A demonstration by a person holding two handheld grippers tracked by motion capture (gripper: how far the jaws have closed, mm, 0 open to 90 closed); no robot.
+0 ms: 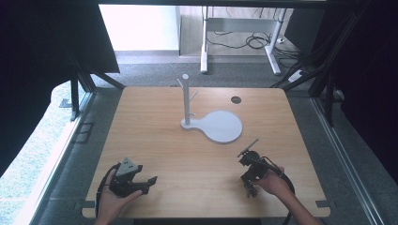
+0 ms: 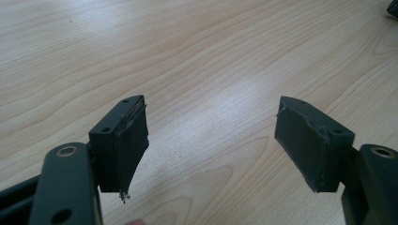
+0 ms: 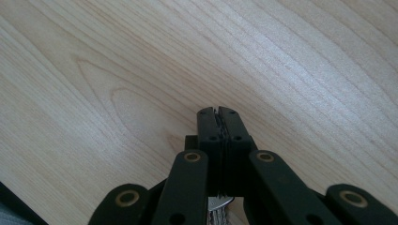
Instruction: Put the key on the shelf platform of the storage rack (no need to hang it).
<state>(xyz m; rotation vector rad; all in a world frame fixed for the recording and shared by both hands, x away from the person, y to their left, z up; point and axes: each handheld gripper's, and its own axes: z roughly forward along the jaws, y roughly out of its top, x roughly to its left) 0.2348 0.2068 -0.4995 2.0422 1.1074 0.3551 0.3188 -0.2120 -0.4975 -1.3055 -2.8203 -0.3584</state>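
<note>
- lying under everything, one light wooden table [image 1: 202,159], pale grain running across it, one small dark round hole [image 1: 236,99] near its far right part.
- surrounding the table, grey carpeted floor, dark frame bars at left and right, bright glass at the far left.
- standing beyond the table, one white desk frame [image 1: 239,28] with two legs, black cables [image 1: 253,42] trailing on the floor under it.
- resting near the table's front left corner, one left gripper [image 1: 141,183] held in one hand [image 1: 112,199], grey three-cornered plate on top, cable looping at its left; in the left gripper view [image 2: 211,140], jaws gaping wide apart, bare wood between the two black pads, nothing held.
- standing at the table's middle toward the far side, one white stand [image 1: 213,123]: an upright post with short pegs rising from the left end of a flat round-ended base.
- sitting near the front right, well apart from the stand, one right gripper [image 1: 246,161] held in one hand [image 1: 272,183]; in the right gripper view [image 3: 218,115], pads pressing together, closed tight, nothing visible between them.
</note>
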